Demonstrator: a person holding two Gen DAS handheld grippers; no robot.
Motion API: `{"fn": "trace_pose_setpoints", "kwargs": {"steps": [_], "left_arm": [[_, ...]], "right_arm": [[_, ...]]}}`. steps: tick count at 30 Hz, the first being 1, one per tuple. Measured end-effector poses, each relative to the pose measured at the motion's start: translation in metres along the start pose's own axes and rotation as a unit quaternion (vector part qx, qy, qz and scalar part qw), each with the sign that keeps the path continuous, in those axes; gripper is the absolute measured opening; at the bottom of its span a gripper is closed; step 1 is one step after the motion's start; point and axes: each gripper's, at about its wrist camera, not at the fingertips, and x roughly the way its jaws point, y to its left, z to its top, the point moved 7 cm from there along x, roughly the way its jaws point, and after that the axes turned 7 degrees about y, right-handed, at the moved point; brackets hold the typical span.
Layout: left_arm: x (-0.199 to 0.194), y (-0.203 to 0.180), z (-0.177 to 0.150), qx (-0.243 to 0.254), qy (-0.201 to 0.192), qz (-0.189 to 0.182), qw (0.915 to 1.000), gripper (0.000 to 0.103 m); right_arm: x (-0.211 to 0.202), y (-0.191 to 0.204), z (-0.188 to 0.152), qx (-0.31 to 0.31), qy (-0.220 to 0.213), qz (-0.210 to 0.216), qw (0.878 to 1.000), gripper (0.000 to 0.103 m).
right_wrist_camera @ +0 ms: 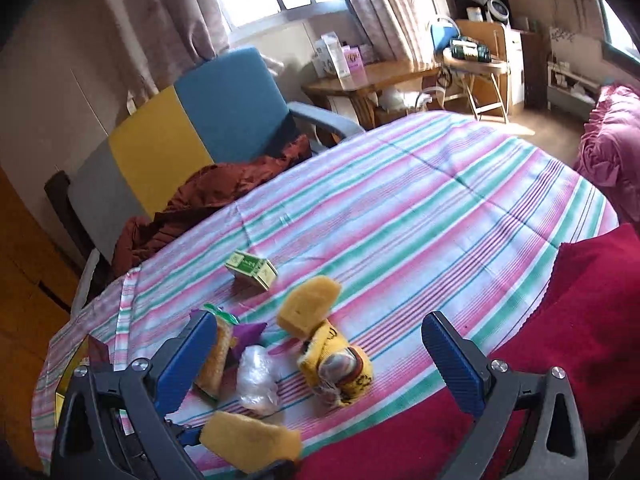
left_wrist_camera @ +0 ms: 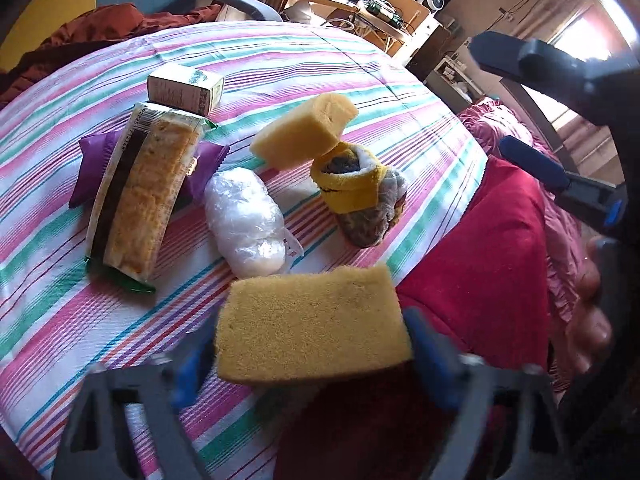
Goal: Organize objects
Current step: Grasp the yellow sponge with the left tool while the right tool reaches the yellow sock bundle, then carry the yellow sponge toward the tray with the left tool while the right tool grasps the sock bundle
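Left gripper [left_wrist_camera: 314, 344] at the bottom centre of the left wrist view, blue pads pinching a flat yellow sponge [left_wrist_camera: 312, 322] by its short ends, lifted above the striped tablecloth [left_wrist_camera: 360, 68] near its lower edge. Right gripper [right_wrist_camera: 316, 360] spread wide with nothing between its pads, hovering over the cloth; also seen at the right edge of the left wrist view. Across the middle of that view, from left: a purple packet [left_wrist_camera: 90, 164] under a long packaged bar [left_wrist_camera: 148, 196] lying over it, a clear plastic-wrapped bundle [left_wrist_camera: 244, 220] just beside them, and rolled yellow socks [left_wrist_camera: 360, 192]. A second sponge [left_wrist_camera: 304, 132] leaning tilted on the socks. A small green-and-white carton [left_wrist_camera: 186, 88] at upper left, touching the top end of the bar. A red cloth [left_wrist_camera: 480, 264] at lower right, beside the tablecloth.
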Motion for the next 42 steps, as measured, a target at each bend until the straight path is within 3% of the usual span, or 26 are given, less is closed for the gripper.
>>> {"fn": "trace_pose_setpoints", "kwargs": {"steps": [6, 9, 12, 13, 14, 16, 17, 18, 21, 27, 31, 36, 42], "left_arm": [[-0.02, 0.013, -0.017, 0.006, -0.026, -0.004, 0.9996, 0.074], [-0.038, 0.027, -0.029, -0.005, -0.042, 0.002, 0.9991, 0.074], [-0.057, 0.038, -0.042, -0.01, -0.062, 0.021, 0.9978, 0.074], [-0.063, 0.041, -0.047, -0.012, -0.068, 0.025, 0.9973, 0.074], [-0.068, 0.044, -0.05, -0.014, -0.073, 0.03, 0.9967, 0.074], [-0.08, 0.051, -0.059, -0.021, -0.087, 0.037, 0.9953, 0.074], [-0.085, 0.054, -0.062, -0.024, -0.091, 0.038, 0.9948, 0.074], [-0.089, 0.057, -0.066, -0.027, -0.096, 0.041, 0.9942, 0.074], [-0.099, 0.065, -0.078, -0.038, -0.107, 0.048, 0.9924, 0.074], [-0.123, 0.088, -0.099, -0.072, -0.13, 0.048, 0.9877, 0.074], [-0.141, 0.099, -0.111, -0.092, -0.15, 0.052, 0.983, 0.074], [-0.165, 0.114, -0.129, -0.111, -0.172, 0.058, 0.9772, 0.074], [-0.203, 0.149, -0.161, -0.166, -0.207, 0.079, 0.9608, 0.075]], "right_arm": [[0.044, 0.012, -0.01, -0.068, 0.117, -0.018, 0.991, 0.1], [0.066, 0.02, -0.017, -0.119, 0.169, -0.054, 0.977, 0.09], [0.089, 0.017, -0.028, -0.154, 0.222, -0.098, 0.958, 0.087], [0.097, 0.014, -0.032, -0.159, 0.242, -0.107, 0.951, 0.082], [0.101, 0.012, -0.034, -0.161, 0.253, -0.112, 0.947, 0.068], [0.103, 0.008, -0.035, -0.163, 0.256, -0.126, 0.944, 0.056], [0.103, 0.006, -0.037, -0.164, 0.26, -0.128, 0.943, 0.045], [0.102, 0.005, -0.039, -0.167, 0.261, -0.132, 0.942, 0.042], [0.089, 0.008, -0.049, -0.177, 0.254, -0.124, 0.943, 0.041], [0.035, 0.027, -0.058, -0.16, 0.199, -0.057, 0.965, 0.041], [0.011, 0.069, -0.055, -0.174, 0.161, -0.006, 0.971, 0.041], [0.002, 0.14, -0.07, -0.221, 0.142, 0.052, 0.963, 0.041], [0.003, 0.214, -0.102, -0.275, 0.148, 0.116, 0.943, 0.041]]}}
